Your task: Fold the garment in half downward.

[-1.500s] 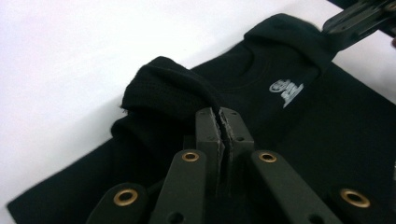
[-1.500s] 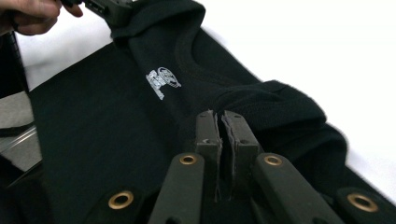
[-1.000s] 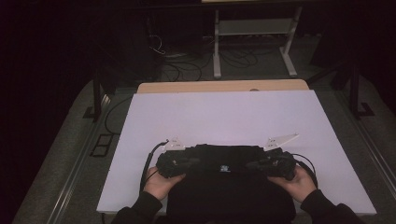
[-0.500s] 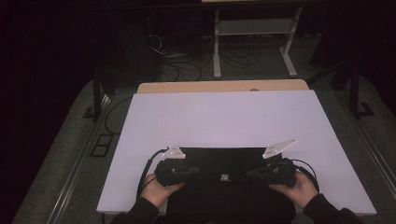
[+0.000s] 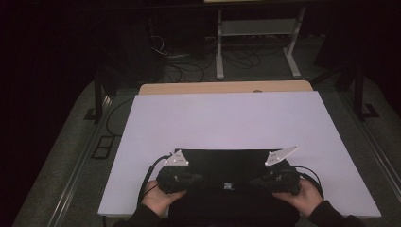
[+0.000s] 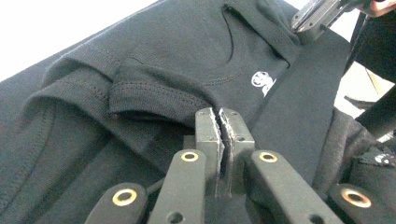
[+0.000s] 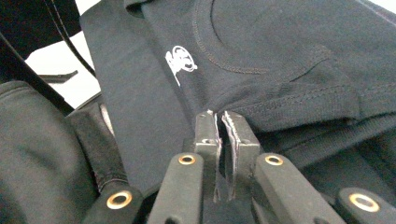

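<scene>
Black T-shirt (image 5: 227, 168) flat on the near half of the white table top (image 5: 227, 118), centred left to right, near edge hanging toward the person. Folded into a broad band; far edge straight and parallel to the table's far edge. Small white logo (image 5: 227, 185) at mid-width near the near edge; same logo (image 6: 262, 82) visible in the left gripper view, beside the curved neckline seam, and again (image 7: 181, 59) in the right gripper view. Ribbed sleeve hem (image 6: 154, 95) folded over just ahead of the left jaws; matching hem (image 7: 303, 102) just ahead of the right jaws.

Left gripper (image 6: 220, 116) at the shirt's left end, jaws pressed together with black fabric pinched between the pads. Right gripper (image 7: 222, 119) at the shirt's right end, same state: jaws together, clamped on a fold of the shirt. In the high view, left gripper (image 5: 177, 177) and right gripper (image 5: 279, 177) sitting level with each other, well apart, each with a grey three-cornered plate on top and a cable looping off to its outer side. Left hand (image 5: 158, 201) and right hand (image 5: 305, 196) wrapped round the gripper bodies, dark sleeves entering from the bottom edge.

Beyond the white top: strip of bare wooden table edge (image 5: 227, 87), then dark floor with loose cables (image 5: 179, 61) and a white metal frame (image 5: 257, 42).
</scene>
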Demonstrator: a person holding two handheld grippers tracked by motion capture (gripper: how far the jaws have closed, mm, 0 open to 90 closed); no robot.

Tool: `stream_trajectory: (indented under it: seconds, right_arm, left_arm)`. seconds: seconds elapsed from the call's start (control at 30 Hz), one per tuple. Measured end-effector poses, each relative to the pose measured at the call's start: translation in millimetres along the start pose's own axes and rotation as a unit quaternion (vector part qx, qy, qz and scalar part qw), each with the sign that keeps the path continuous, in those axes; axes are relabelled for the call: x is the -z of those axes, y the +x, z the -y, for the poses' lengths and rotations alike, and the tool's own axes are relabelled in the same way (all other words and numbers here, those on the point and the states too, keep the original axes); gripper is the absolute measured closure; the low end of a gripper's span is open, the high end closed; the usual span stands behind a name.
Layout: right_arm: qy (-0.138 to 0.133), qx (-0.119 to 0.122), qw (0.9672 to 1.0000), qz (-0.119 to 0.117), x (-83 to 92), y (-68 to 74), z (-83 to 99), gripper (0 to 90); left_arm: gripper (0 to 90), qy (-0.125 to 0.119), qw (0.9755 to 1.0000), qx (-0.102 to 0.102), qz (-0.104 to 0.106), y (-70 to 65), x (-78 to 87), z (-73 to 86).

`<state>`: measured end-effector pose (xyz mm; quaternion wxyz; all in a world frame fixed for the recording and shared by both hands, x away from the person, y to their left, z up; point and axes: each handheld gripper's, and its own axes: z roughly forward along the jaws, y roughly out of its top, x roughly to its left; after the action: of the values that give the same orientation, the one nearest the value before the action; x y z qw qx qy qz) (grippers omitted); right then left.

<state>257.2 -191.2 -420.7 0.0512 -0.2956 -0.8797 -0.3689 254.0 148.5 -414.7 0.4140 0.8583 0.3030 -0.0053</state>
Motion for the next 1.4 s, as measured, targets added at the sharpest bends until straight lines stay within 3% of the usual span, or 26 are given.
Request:
stream_trajectory:
  seconds: [0.43, 0.67, 0.9, 1.03, 1.17, 1.4]
  right_arm:
    - [0.005, 0.004, 1.0000, -0.006, 4.1, 8.8, 5.7, 83.1]
    - [0.010, 0.007, 0.9999, -0.010, 3.9, 12.8, 7.7, 83.0]
    - [0.013, 0.008, 0.9999, -0.002, 4.9, 15.2, 9.3, 80.0]
    - [0.008, 0.004, 1.0000, 0.003, 6.4, 15.5, 10.0, 72.7]
    - [0.002, -0.012, 0.9999, 0.004, 9.2, 14.8, 10.1, 64.9]
    - [-0.007, -0.009, 0.9999, 0.013, 11.9, 16.1, 10.1, 50.7]
  left_arm:
    - [85.7, 0.005, 0.9999, -0.008, 0.004, -11.1, 3.5, 5.1]
    - [85.5, 0.015, 0.9999, -0.004, 0.007, -13.2, 4.5, 9.2]
    - [84.5, 0.030, 0.9994, -0.014, 0.006, -16.3, 3.6, 11.5]
    - [78.9, 0.040, 0.9990, -0.018, 0.001, -16.3, 2.8, 13.9]
    - [69.9, 0.038, 0.9986, -0.038, 0.002, -18.8, 3.7, 14.1]
    - [47.6, 0.033, 0.9983, -0.043, -0.020, -19.6, 5.1, 16.3]
